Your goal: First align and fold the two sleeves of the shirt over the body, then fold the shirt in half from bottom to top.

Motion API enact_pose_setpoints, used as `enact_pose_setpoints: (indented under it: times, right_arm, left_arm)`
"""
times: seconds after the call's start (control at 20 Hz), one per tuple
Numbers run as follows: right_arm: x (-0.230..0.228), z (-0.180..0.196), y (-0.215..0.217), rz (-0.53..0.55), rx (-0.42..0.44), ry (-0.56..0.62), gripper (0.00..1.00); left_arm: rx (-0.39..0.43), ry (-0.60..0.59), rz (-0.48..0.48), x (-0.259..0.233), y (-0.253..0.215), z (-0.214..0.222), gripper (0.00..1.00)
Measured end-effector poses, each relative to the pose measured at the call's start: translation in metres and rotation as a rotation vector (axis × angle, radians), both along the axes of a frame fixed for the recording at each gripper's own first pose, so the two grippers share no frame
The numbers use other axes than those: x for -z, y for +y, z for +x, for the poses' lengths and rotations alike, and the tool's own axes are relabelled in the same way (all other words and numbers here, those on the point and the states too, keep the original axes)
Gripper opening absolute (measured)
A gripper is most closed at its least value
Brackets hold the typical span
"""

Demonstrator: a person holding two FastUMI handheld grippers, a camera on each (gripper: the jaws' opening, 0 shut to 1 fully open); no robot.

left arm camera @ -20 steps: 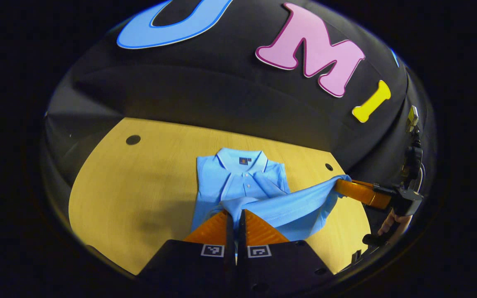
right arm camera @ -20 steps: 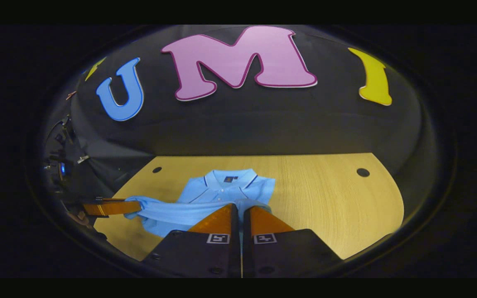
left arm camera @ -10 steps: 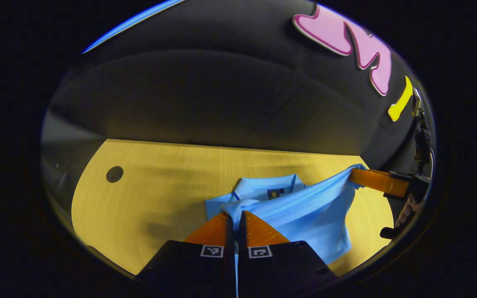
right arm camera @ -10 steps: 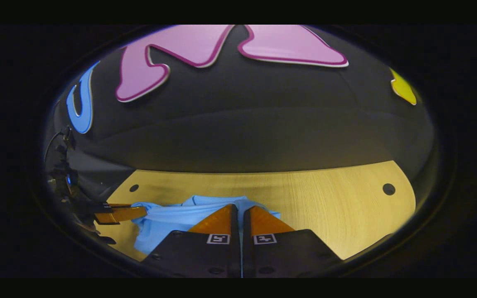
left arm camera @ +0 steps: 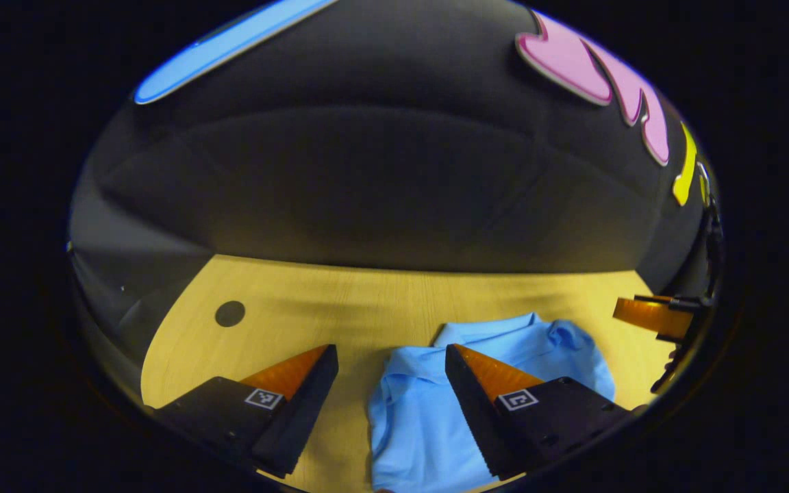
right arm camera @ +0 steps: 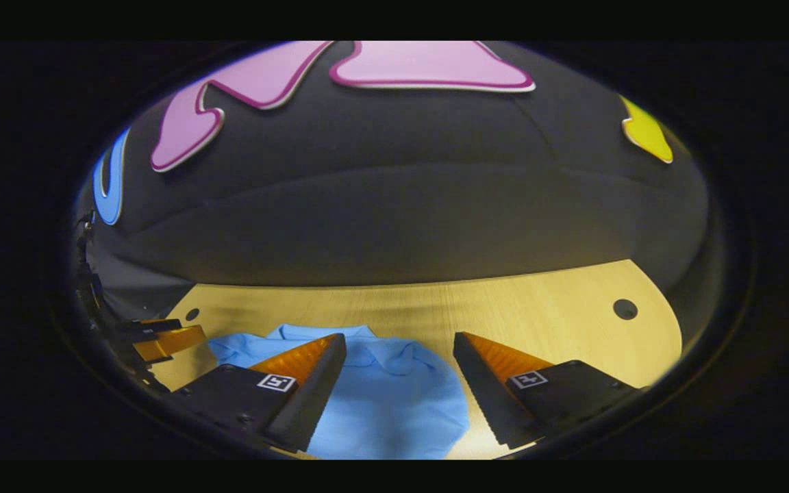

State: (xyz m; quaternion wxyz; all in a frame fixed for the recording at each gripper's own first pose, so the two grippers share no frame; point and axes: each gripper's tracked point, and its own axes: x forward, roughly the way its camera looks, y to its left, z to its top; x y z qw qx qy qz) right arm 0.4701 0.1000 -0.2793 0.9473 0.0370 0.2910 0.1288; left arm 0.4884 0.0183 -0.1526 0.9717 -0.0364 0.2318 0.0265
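The light blue shirt (left arm camera: pixel 429 404) lies folded on the wooden table (left arm camera: pixel 340 315), its hem laid up near the collar. In the left gripper view my left gripper (left arm camera: pixel 391 356) stands open just above the shirt's left part, nothing between its fingers. Far right in that view the right gripper (left arm camera: pixel 644 315) hangs beside the shirt. In the right gripper view the shirt (right arm camera: pixel 381 404) lies under my right gripper (right arm camera: pixel 400 342), which is open and holds nothing. The left gripper (right arm camera: pixel 168 339) shows at the left edge of that view, beside the shirt.
The table (right arm camera: pixel 538 308) has a dark round hole (left arm camera: pixel 229 313) at its left in the left gripper view and another hole (right arm camera: pixel 624 309) at its right in the right gripper view. The black cloth wall rises right behind the table's far edge.
Both grippers carried the shirt's hem up over the body to the collar, then opened and let it go. The shirt now lies folded in half.
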Motion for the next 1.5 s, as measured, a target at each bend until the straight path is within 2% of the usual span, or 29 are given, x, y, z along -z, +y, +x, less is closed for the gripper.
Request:
enact_pose_setpoints:
  times: [0.05, 0.1, 0.15, 0.25, 0.45, 0.55, 0.65, 0.85, 1.05, 1.15, 1.3, 1.4, 1.5]
  right_arm:
    - [-0.011, -0.012, -0.008, -0.003, 0.005, -0.018, 0.97]
    - [-0.022, -0.023, -0.016, -0.014, 0.012, -0.042, 0.92]
    - [-0.035, -0.037, -0.021, -0.023, 0.01, -0.067, 0.98]
    - [-0.062, -0.067, -0.027, -0.029, -0.01, -0.102, 0.98]
    - [-0.147, -0.13, -0.038, -0.005, 0.022, -0.251, 0.98]
    - [-0.193, -0.167, -0.039, 0.016, 0.022, -0.334, 1.0]
    - [-0.223, -0.211, -0.034, 0.051, -0.017, -0.37, 0.98]
    - [-0.282, -0.292, -0.038, 0.109, -0.007, -0.469, 0.98]
    - [-0.284, -0.36, -0.041, 0.07, -0.052, -0.515, 0.98]
    - [-0.276, -0.388, -0.041, 0.063, -0.059, -0.52, 0.98]
    - [-0.27, -0.421, -0.035, 0.089, -0.07, -0.534, 0.98]
    - [-0.27, -0.435, -0.031, 0.102, -0.081, -0.545, 0.98]
    - [-0.266, -0.447, -0.029, 0.115, -0.067, -0.552, 0.98]
  left_arm:
    - [-0.006, -0.036, 0.006, -0.014, 0.002, -0.013, 0.98]
    - [0.01, -0.074, 0.003, -0.029, -0.001, -0.028, 0.94]
    - [0.028, -0.114, -0.007, -0.049, -0.003, -0.045, 0.98]
    - [0.032, -0.182, -0.016, -0.079, -0.004, -0.084, 0.97]
    - [0.019, -0.34, -0.044, -0.149, -0.004, -0.172, 0.97]
    - [0.031, -0.427, -0.056, -0.184, -0.01, -0.224, 0.97]
    - [0.055, -0.491, -0.074, -0.207, -0.016, -0.275, 0.97]
    - [0.014, -0.584, -0.127, -0.237, -0.026, -0.366, 0.97]
    - [-0.016, -0.721, -0.076, -0.252, -0.039, -0.452, 0.96]
    - [0.02, -0.764, -0.051, -0.253, -0.057, -0.481, 0.96]
    - [0.042, -0.753, -0.066, -0.231, -0.075, -0.501, 0.96]
    - [-0.002, -0.715, -0.062, -0.211, -0.072, -0.513, 0.96]
    - [-0.003, -0.708, -0.067, -0.206, -0.077, -0.519, 0.96]
